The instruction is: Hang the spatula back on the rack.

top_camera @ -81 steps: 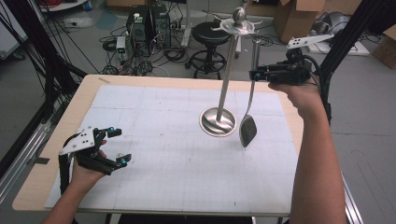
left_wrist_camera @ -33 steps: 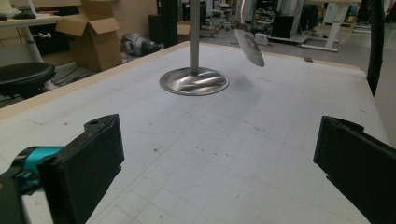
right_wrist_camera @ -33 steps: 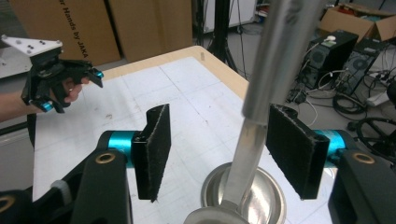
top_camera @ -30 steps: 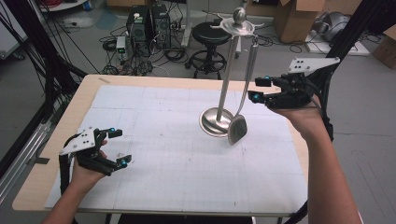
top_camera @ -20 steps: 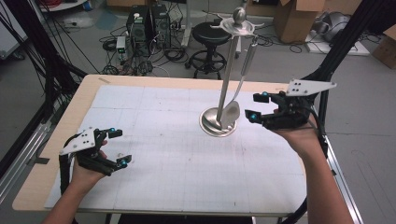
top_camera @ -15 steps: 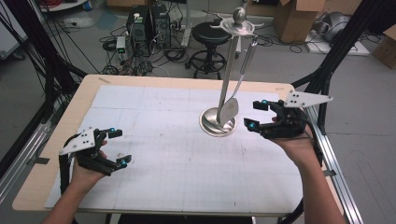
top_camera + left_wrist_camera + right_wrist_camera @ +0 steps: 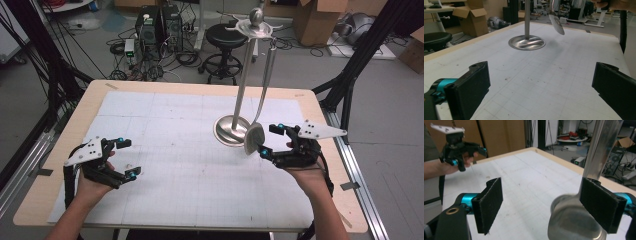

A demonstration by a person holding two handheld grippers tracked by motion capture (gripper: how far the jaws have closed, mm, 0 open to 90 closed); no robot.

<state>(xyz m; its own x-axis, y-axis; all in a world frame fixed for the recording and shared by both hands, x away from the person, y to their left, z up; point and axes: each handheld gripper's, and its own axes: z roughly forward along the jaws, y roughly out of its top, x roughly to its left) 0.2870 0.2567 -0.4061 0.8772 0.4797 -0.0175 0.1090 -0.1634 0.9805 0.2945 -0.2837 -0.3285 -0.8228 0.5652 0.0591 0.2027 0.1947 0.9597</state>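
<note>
So here's where we're at. Our right tongs (image 7: 267, 142) sit low over the right side of the desk (image 7: 150, 90), just beside the ladle (image 7: 254, 139) that hangs from the top of the metal stand (image 7: 243, 85). Their jaws have just been opening and now stand wide apart. In the right gripper view the ladle's bowl (image 7: 574, 225) is right up against the inner face of the right-hand pad (image 7: 599, 205), with its flat handle rising behind that pad, but we can't tell for sure whether they actually touch; the other pad is well clear, so nothing is gripped.

The ladle hangs free, its bowl down near the rim of the stand's round base (image 7: 227, 132) and a bit tilted. From the left gripper view we see the same base (image 7: 527, 42) on the white gridded mat, with the ladle bowl (image 7: 557, 23) floating just to its right above the desk.

Our left tongs (image 7: 122, 159) are over at the near left of the desk, well apart from the stand, jaws spread wide with only bare mat between them, holding nothing.
</note>
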